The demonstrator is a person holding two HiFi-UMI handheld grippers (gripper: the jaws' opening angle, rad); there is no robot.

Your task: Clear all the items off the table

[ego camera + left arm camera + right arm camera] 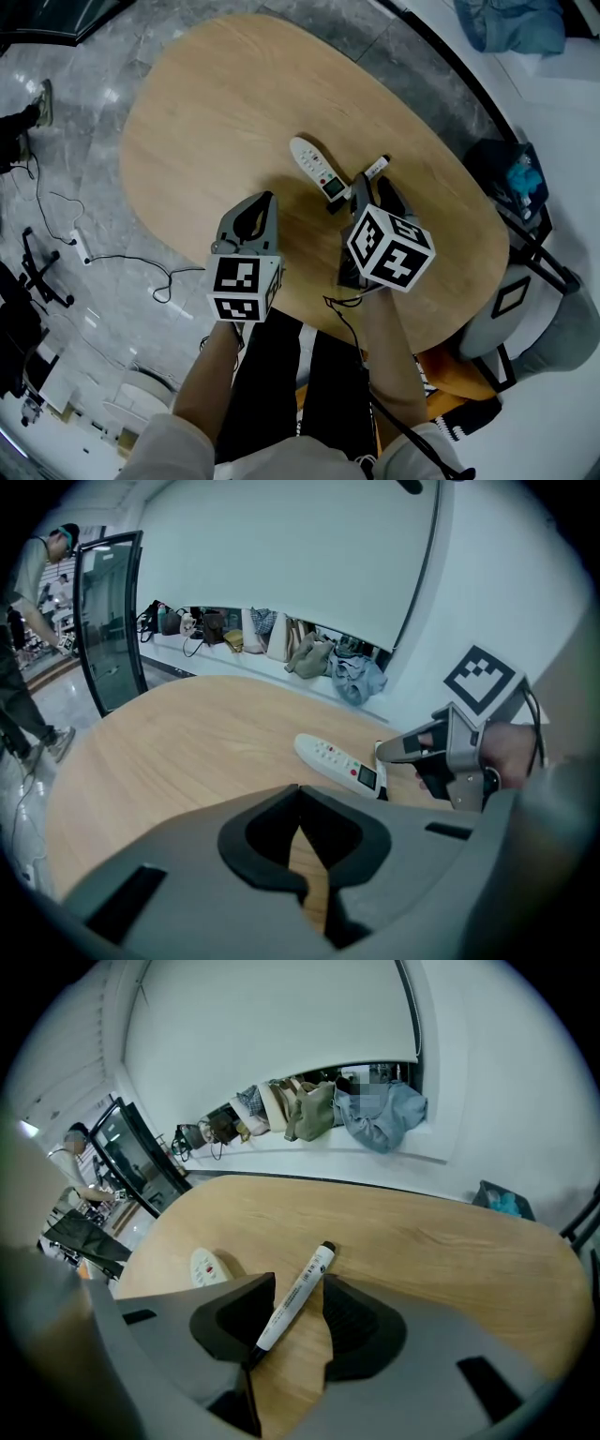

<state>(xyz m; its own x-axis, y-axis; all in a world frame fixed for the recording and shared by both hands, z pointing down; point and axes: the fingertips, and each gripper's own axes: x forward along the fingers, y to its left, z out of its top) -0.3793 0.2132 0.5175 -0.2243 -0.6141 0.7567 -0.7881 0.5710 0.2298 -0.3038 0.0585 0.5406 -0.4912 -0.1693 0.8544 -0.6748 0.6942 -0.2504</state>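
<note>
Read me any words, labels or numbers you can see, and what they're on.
Nothing reads clearly.
Marker: dark print along the barrel, too small to read.
Remote: button labels and small screen, too blurred to read.
Cubes: black-and-white square patterns only, no words.

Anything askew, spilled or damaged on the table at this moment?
Nothing stands out: the white remote control and the white black-capped marker lie intact on the oval wooden table, the marker between the right gripper's open jaws.
</note>
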